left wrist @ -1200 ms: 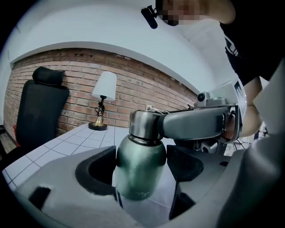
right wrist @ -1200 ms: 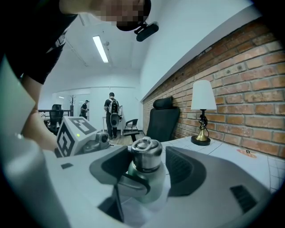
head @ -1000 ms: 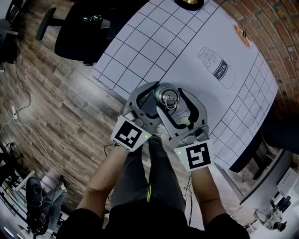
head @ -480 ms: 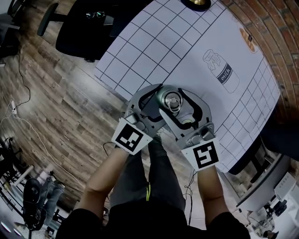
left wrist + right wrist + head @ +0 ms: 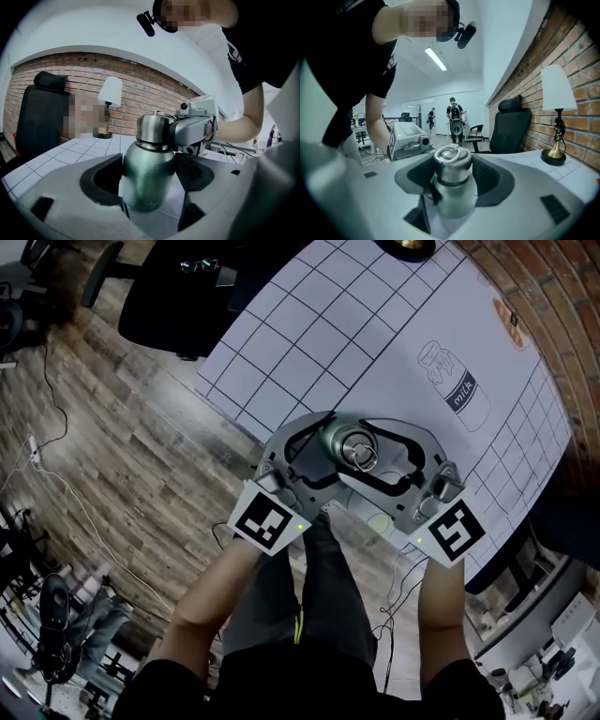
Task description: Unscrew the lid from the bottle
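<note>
Two grippers are working on one dark green metal bottle [image 5: 147, 171], which stands upright near the edge of the table [image 5: 309, 334] under its white cloth with black grid lines. The left gripper [image 5: 149, 185] has its jaws closed on the bottle's rounded body, both dark pads pressed to its sides. The right gripper [image 5: 453, 180] comes in from the opposite side and higher up, with its jaws closed around the brushed steel lid [image 5: 452, 161] that has a small ring on top. In the left gripper view the lid sits squarely on the neck with no gap to be seen, so I judge that the unscrewing itself is the step in hand: both grips are taken and the lid is not yet off. How far the thread has turned cannot be told. The next move calls for the right gripper to twist about the bottle's upright axis while the left holds the body firm against that turn. Once the wrist runs out of travel, it must let go and grip the lid afresh. The lid should lift straight up only when it turns free.
</note>
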`<state>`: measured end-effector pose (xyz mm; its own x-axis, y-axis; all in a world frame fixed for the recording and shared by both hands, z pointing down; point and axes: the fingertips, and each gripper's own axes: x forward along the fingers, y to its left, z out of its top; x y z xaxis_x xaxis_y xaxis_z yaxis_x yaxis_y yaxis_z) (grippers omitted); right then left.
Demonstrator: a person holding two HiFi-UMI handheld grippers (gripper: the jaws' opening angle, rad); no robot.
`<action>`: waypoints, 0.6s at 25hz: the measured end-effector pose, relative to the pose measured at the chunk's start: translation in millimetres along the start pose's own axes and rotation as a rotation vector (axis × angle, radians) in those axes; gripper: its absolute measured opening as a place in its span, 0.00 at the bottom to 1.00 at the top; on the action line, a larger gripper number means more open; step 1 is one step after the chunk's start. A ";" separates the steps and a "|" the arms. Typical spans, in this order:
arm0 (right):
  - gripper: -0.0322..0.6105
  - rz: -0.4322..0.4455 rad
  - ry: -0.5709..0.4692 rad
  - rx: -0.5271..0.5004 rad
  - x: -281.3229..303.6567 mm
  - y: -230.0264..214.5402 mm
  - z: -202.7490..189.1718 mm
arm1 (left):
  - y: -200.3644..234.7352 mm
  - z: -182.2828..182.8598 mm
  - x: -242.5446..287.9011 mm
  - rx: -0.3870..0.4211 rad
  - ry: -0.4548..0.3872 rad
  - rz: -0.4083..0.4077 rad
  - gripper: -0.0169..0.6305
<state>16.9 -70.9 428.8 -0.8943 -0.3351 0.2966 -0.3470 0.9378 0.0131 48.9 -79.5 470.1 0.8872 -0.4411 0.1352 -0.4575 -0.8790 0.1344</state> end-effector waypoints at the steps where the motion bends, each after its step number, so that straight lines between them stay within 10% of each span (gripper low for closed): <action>1: 0.45 -0.003 -0.005 0.000 0.2 0.0 0.5 | 0.1 0.4 -0.1 0.003 -0.002 0.000 0.55; 11: 0.49 -0.087 -0.021 0.036 -5.7 -3.2 0.1 | 0.8 -0.5 0.4 -0.007 -0.008 0.006 0.55; 15: 0.50 -0.267 -0.096 0.126 -9.9 -4.9 4.1 | 1.1 -0.4 0.9 -0.007 -0.008 0.008 0.55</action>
<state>26.4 -72.6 421.9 -0.7870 -0.5810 0.2073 -0.6006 0.7985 -0.0422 49.1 -80.8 470.8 0.8840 -0.4495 0.1281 -0.4649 -0.8741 0.1407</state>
